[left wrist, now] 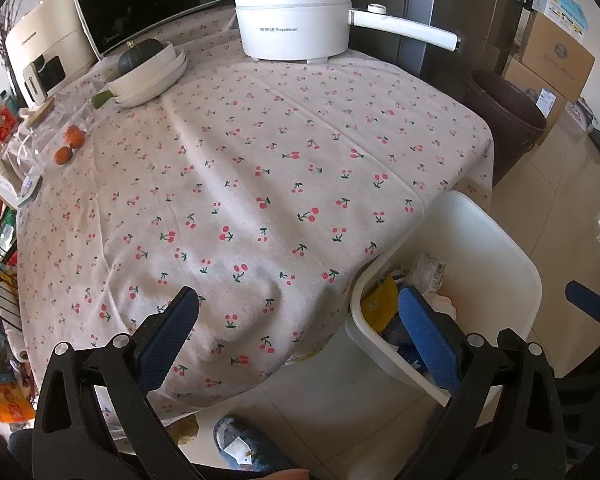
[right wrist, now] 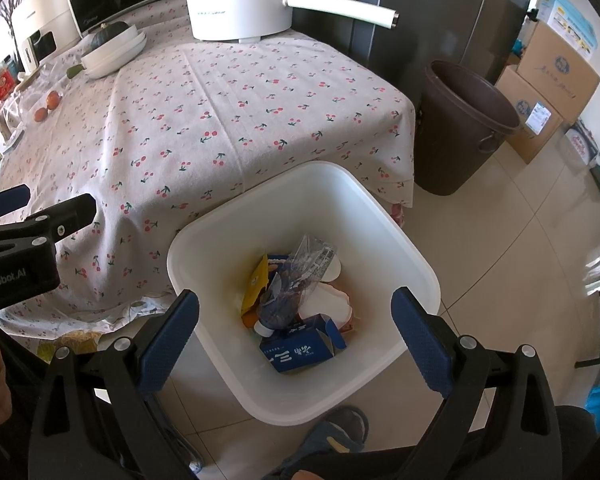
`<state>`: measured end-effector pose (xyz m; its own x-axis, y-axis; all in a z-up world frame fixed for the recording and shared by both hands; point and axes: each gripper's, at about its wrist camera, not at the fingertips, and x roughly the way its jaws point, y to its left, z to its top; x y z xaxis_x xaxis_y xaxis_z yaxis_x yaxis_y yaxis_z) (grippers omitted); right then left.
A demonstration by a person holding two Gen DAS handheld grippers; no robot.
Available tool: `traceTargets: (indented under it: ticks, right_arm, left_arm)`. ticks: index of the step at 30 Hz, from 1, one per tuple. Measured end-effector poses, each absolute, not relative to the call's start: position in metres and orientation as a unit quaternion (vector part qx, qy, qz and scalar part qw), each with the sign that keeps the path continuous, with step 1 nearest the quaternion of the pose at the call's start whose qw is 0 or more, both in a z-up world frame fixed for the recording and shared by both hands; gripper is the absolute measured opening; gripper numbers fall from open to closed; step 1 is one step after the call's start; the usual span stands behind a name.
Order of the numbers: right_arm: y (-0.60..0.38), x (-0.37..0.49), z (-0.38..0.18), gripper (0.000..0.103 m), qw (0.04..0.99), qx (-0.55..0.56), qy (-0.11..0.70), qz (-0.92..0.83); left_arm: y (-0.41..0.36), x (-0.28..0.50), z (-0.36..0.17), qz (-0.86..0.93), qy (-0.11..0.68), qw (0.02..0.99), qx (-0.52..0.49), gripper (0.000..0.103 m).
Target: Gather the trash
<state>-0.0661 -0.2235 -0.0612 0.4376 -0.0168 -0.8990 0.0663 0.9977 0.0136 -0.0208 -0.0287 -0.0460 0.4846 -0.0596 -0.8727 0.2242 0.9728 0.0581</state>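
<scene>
Trash (right wrist: pixel 296 312) lies heaped in the white bin (right wrist: pixel 380 216) on the floor, just beside the bench (right wrist: pixel 220 100) corner: a blue carton (right wrist: pixel 300 350) nearest the camera, a crumpled clear bottle (right wrist: pixel 296 280) over it, a yellow wrapper (right wrist: pixel 256 280) to the left and some white paper (right wrist: pixel 326 306) to the right.

Right claw (right wrist: pixel 296 320) hangs over the bin with its jaws spread wide and nothing between them (the blue pads frame the heap from either side). Left claw (left wrist: pixel 300 328) is likewise released and empty, hovering over the near edge of the bench, its right pad in front of the bin's rim (left wrist: pixel 356 308).

A cherry-print cloth (left wrist: pixel 260 140) covers the bench, and its middle is bare. At the far side stand a white pot (left wrist: pixel 296 16) with a long handle, stacked bowls (left wrist: pixel 152 76) with a dark squash (left wrist: pixel 140 56) in them, and two oranges (left wrist: pixel 70 144) near the left edge. A brown bucket (right wrist: pixel 464 124) stands on the floor past the bench corner, with cardboard boxes (right wrist: pixel 548 80) behind it. A slippered foot (left wrist: pixel 244 448) shows on the tiles below.
</scene>
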Motion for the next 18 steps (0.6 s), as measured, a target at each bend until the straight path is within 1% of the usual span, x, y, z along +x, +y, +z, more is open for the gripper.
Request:
traceTargets:
  ticks: [18]
  right_arm:
    - [-0.2228,-0.0666,-0.0623,0.094,0.847,0.022,0.531,-0.025]
  left_arm:
    - [-0.0277,-0.0207,-0.0471,-0.089,0.509,0.853,0.074,0.096]
